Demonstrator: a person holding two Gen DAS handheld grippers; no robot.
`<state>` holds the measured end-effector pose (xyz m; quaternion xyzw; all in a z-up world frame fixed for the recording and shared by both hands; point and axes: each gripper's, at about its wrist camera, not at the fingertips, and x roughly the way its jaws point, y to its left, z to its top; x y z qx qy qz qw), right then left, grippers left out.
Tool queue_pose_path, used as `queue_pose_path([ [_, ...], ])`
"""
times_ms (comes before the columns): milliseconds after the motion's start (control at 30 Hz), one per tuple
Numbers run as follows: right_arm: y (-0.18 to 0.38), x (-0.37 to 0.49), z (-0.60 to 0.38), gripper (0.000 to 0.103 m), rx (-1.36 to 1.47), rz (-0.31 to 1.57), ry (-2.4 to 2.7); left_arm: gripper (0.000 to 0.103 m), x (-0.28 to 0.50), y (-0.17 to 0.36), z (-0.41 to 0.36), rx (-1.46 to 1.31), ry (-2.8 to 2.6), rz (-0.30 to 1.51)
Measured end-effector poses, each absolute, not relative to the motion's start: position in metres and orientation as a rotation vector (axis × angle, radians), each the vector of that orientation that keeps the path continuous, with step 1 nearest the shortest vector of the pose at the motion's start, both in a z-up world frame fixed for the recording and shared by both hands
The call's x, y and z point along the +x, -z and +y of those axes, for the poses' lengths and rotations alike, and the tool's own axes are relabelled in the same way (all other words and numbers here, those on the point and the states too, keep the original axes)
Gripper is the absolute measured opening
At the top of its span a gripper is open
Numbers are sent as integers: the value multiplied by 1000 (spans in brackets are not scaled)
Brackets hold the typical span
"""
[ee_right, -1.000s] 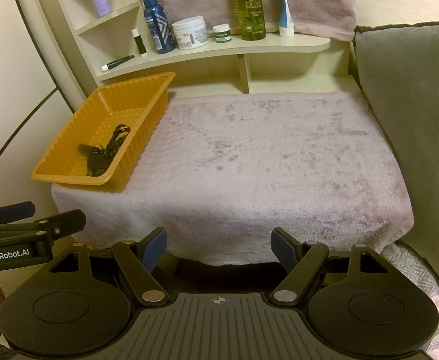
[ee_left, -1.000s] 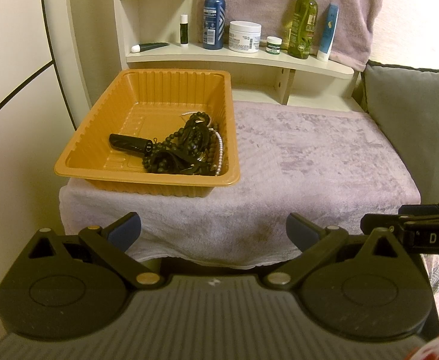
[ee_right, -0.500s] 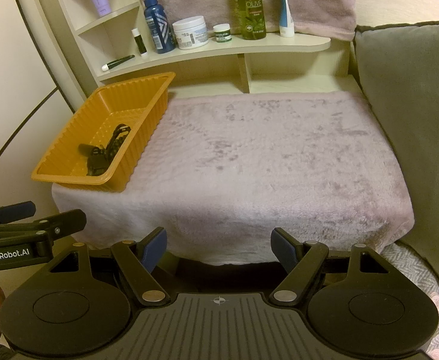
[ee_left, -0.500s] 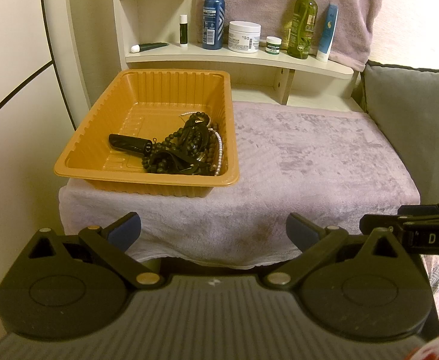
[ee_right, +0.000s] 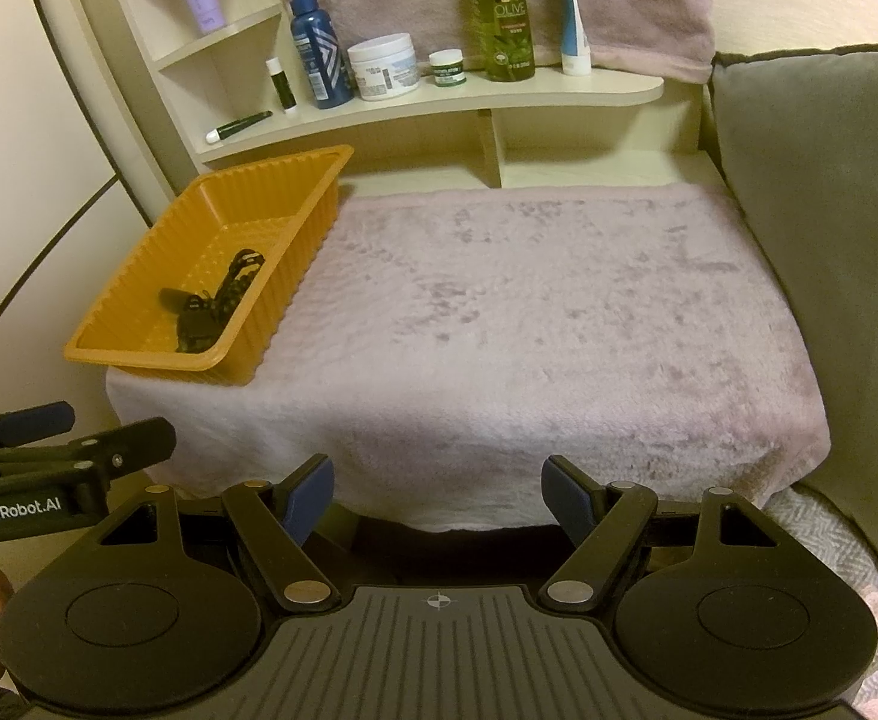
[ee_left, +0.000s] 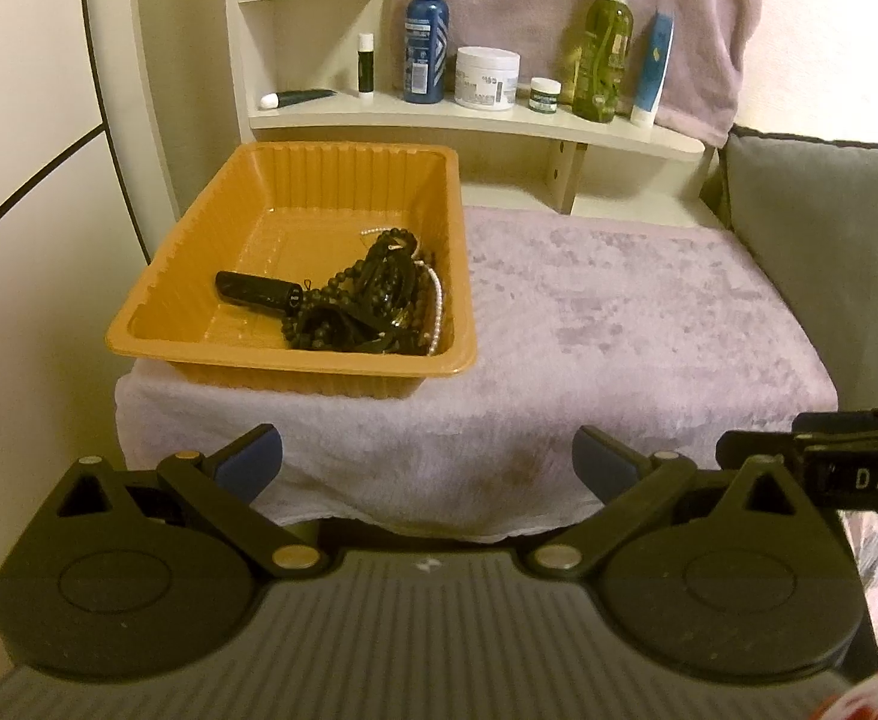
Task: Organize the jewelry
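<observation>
The jewelry (ee_left: 373,300) lies in a tangled heap inside the orange tray (ee_left: 199,234), bunched toward its near right corner: dark beaded strands, a string of pale beads (ee_left: 437,312) along the right wall, and a black tube-shaped case (ee_left: 257,292) lying beside the heap toward the left. The tray sits at the left end of a table draped with a fluffy pale towel (ee_right: 559,330), whose remaining surface carries nothing. Behind it a shelf (ee_left: 475,120) holds bottles and jars.

Nothing has changed over the last second: tray, heap and both tools sit exactly as before. The left tongs (ee_left: 427,465) hang short of the table's front edge, spread apart and holding nothing; the right tongs (ee_right: 438,492) do likewise, wide apart and empty. This stillness probably marks either the pause before sorting begins or the rest after everything has been gathered into the tray; the pictures do not settle which.
</observation>
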<state>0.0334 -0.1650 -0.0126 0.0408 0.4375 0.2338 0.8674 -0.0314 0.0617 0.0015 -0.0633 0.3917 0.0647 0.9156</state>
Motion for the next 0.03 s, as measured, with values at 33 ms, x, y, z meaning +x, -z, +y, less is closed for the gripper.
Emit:
queue_pose_path([
  [33,12,33,-165,76,86,915,-490,102,-31,-2,62,-131,-133,806],
])
